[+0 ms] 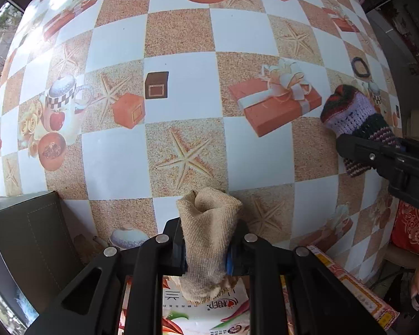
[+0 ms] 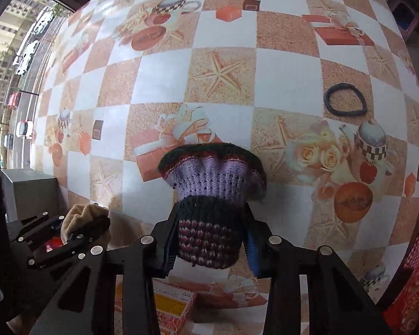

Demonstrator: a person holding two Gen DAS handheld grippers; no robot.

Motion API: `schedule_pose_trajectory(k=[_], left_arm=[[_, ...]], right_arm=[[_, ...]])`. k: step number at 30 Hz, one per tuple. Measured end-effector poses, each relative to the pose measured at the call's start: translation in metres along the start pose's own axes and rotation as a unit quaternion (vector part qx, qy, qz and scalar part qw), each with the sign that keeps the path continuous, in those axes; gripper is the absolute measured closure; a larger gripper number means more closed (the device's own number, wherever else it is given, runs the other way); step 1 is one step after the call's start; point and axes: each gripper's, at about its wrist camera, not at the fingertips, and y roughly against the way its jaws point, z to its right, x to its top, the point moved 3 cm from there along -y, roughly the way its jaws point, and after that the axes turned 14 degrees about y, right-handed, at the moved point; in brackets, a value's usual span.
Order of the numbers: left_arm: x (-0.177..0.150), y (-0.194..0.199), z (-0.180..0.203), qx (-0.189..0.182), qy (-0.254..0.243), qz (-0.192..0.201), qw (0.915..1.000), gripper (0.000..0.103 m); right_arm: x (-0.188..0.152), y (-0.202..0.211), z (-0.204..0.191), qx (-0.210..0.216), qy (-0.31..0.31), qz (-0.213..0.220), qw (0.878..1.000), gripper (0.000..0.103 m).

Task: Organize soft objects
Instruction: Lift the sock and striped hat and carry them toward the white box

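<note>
**Both tongs loaded above the bench**

My left tongs [image 1: 206, 247] are clenched on a beige woven cloth [image 1: 208, 229], bunched upright between the fingers with its open top poking out past the tips. It hangs over the near edge of the bench [image 1: 178, 33], which wears a checkered cover printed with starfish and gift boxes.

My right tongs [image 2: 209, 240] grip a knitted piece [image 2: 211, 192] — lilac band in the middle, dark striped cuff pinched between the pads, a dark red-edged rim flaring out ahead. From the left wrist view it sits well to the right of the beige cloth, the two apart.

A dark hair band [image 2: 345, 100] lies flat on the bench, ahead and to the right of the knit. A dark green box [image 1: 28, 237] stands at the left — I can't tell what it holds.
</note>
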Motion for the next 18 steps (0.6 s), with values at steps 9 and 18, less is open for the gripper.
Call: schedule_pose_trajectory(k=[9,18], left_arm=[[0.001,0.052,0.042,-0.015,-0.056,0.050,0.9970,0.082],[-0.039,0.104,0.117,-0.037,-0.150,0.095,0.9833,0.082]], right_arm=[[-0.034,0.051,0.040,0.022,-0.065,0.035,0.997,0.062],[-0.090,0.065,0.046,0.034,-0.127,0.064,0.989,0.062]])
